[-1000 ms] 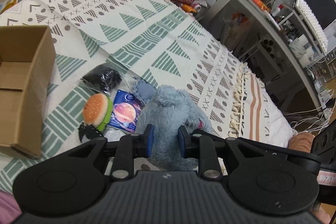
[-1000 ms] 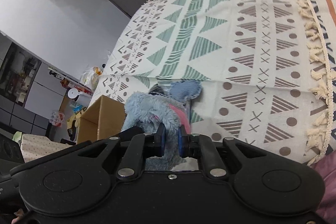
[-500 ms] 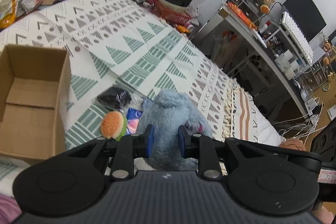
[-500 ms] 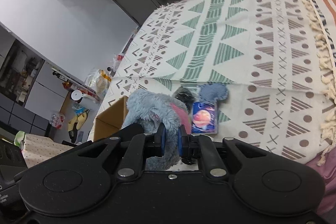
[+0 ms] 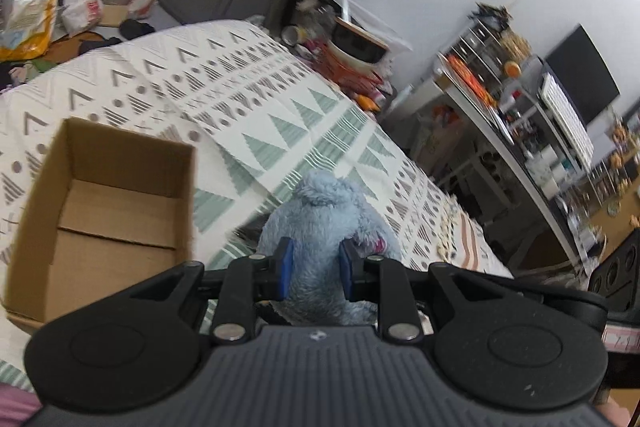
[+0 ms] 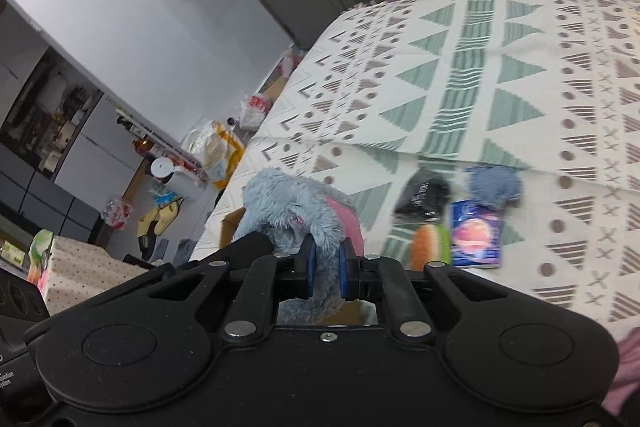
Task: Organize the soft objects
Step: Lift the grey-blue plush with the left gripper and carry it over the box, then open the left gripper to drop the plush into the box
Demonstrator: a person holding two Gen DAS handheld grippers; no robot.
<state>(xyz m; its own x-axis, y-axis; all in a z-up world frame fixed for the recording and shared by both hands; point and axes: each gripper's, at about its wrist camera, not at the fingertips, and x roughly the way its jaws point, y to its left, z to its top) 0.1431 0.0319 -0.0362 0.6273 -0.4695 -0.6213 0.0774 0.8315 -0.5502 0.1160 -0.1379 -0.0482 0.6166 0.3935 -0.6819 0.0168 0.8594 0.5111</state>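
Observation:
Both grippers hold one fluffy blue plush toy (image 5: 324,227) in the air above the patterned bedspread (image 5: 280,107). My left gripper (image 5: 314,269) is shut on its body. My right gripper (image 6: 325,267) is shut on another part of the plush (image 6: 288,203), which has a pink patch. An open, empty cardboard box (image 5: 104,211) stands on the bed to the left of the plush. On the bed, in the right wrist view, lie a burger plush (image 6: 430,245), a black soft item (image 6: 424,193), a small blue plush piece (image 6: 494,185) and a blue packet (image 6: 476,235).
A desk with shelves and a monitor (image 5: 560,99) stands right of the bed. A red basket with a pot (image 5: 352,59) sits beyond the bed's far edge. Bags and clutter (image 6: 212,147) lie on the floor to the left.
Both grippers have lifted the blue plush off the bed and carried it left toward the box. The items that lay under and beside it now show on the bedspread.

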